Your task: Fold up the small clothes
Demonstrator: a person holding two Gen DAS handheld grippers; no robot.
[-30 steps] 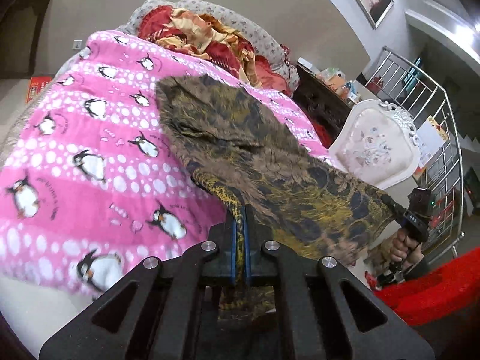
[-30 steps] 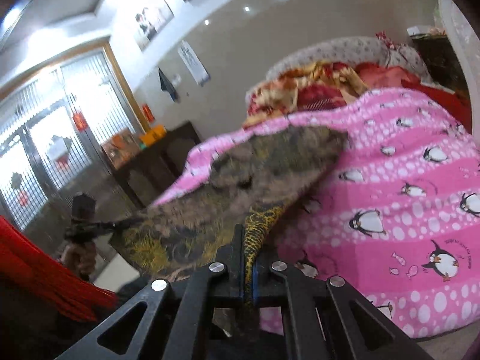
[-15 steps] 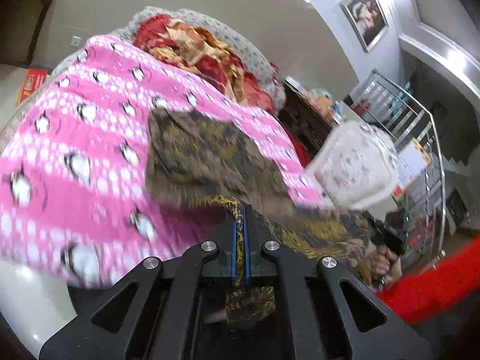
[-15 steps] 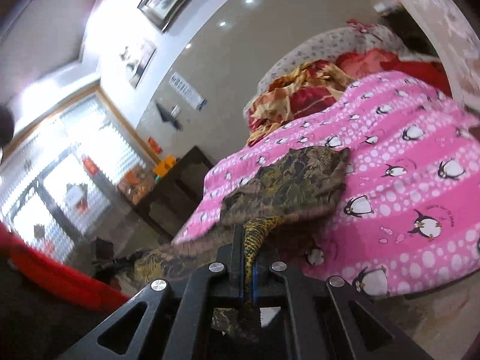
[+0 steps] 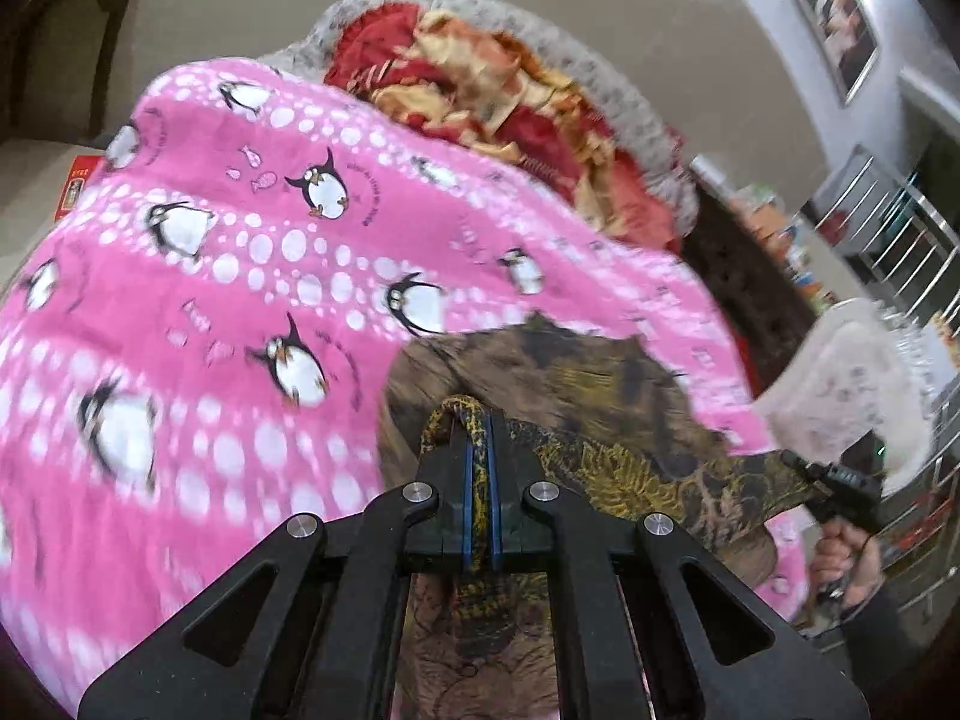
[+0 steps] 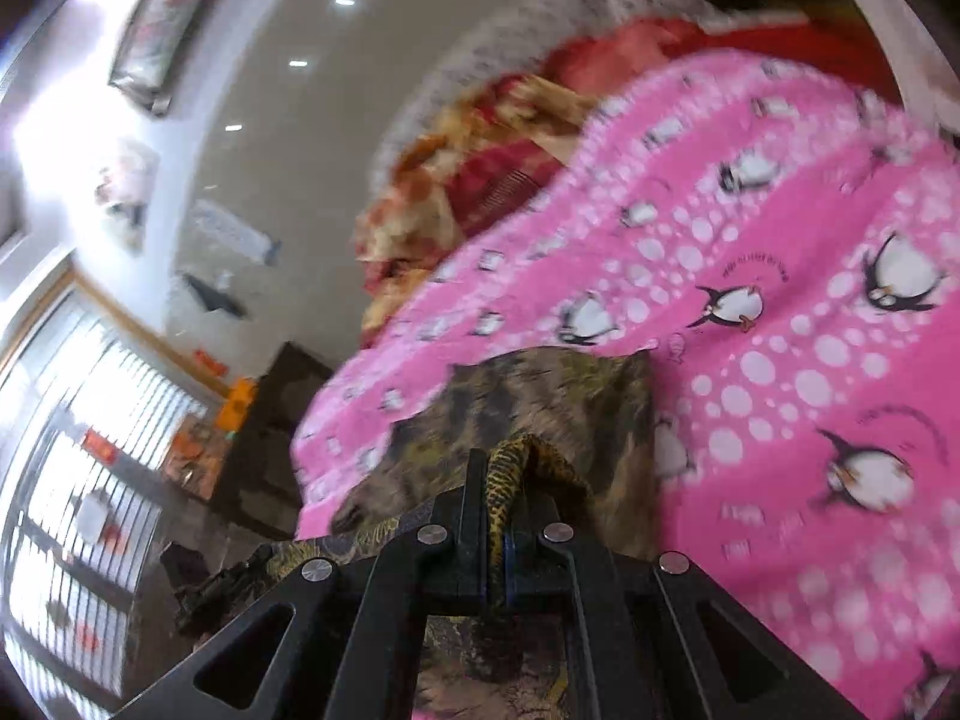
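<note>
A brown and gold patterned garment (image 5: 576, 390) lies partly on a pink penguin blanket (image 5: 210, 300) that covers the bed; its near part hangs off the bed edge. My left gripper (image 5: 478, 420) is shut on one gathered corner of the garment. My right gripper (image 6: 501, 474) is shut on the other corner; it also shows at the right of the left wrist view (image 5: 840, 480), held by a hand. The garment (image 6: 540, 396) is stretched between the two grippers. The blanket (image 6: 780, 300) fills the right half of the right wrist view.
A red and yellow bundle of bedding (image 5: 510, 90) lies at the head of the bed. A white padded chair (image 5: 852, 384) and a metal railing (image 5: 900, 240) stand to the right. A dark cabinet (image 6: 264, 420) and barred windows are on the far side.
Both grippers have moved forward over the bed with the garment, so less of it lies spread on the blanket and more is gathered near the bed edge. Both views are motion-blurred.
</note>
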